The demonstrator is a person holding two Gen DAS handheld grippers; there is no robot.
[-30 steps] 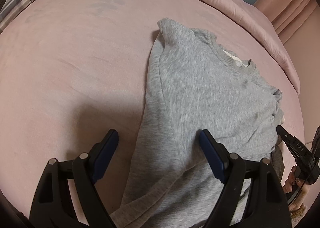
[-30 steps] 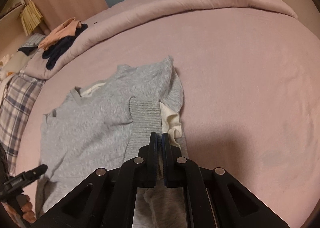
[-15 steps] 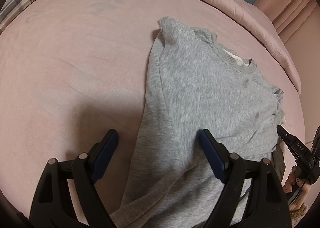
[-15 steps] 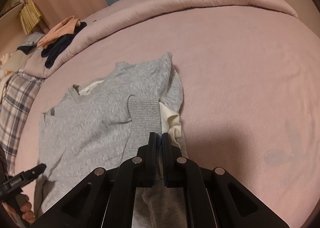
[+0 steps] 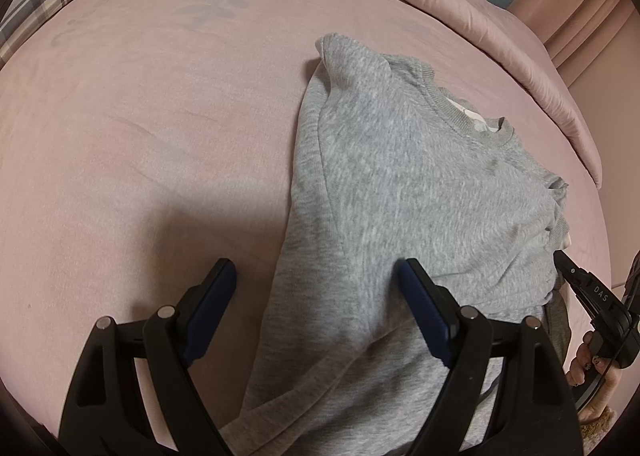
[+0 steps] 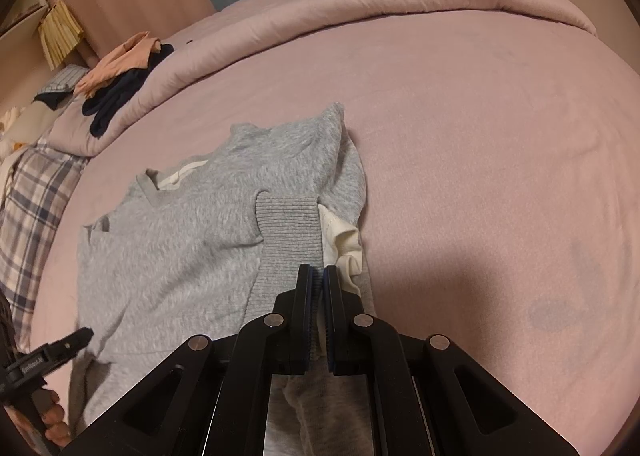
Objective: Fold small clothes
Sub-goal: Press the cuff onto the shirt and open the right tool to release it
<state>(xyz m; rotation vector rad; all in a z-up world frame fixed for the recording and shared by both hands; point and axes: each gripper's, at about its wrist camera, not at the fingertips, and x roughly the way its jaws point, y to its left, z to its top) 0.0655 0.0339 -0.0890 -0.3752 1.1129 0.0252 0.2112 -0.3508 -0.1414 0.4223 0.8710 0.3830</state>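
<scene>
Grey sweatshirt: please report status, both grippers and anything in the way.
Left gripper open, over the sweatshirt's edge. Right gripper shut on the ribbed cuff. Sweatshirt part folded on the pink bed. Nothing in the way.

We hold our left gripper [image 5: 316, 288] tilted steeply downward with its jaws spread wide, nothing pressed between the blue pads. Our right gripper [image 6: 317, 288] slants down less steeply, its jaws closed tight on a fold of cloth. A hand [image 5: 592, 368] wraps the right gripper's handle; fingers [image 6: 54, 422] curl round the left one's.
</scene>
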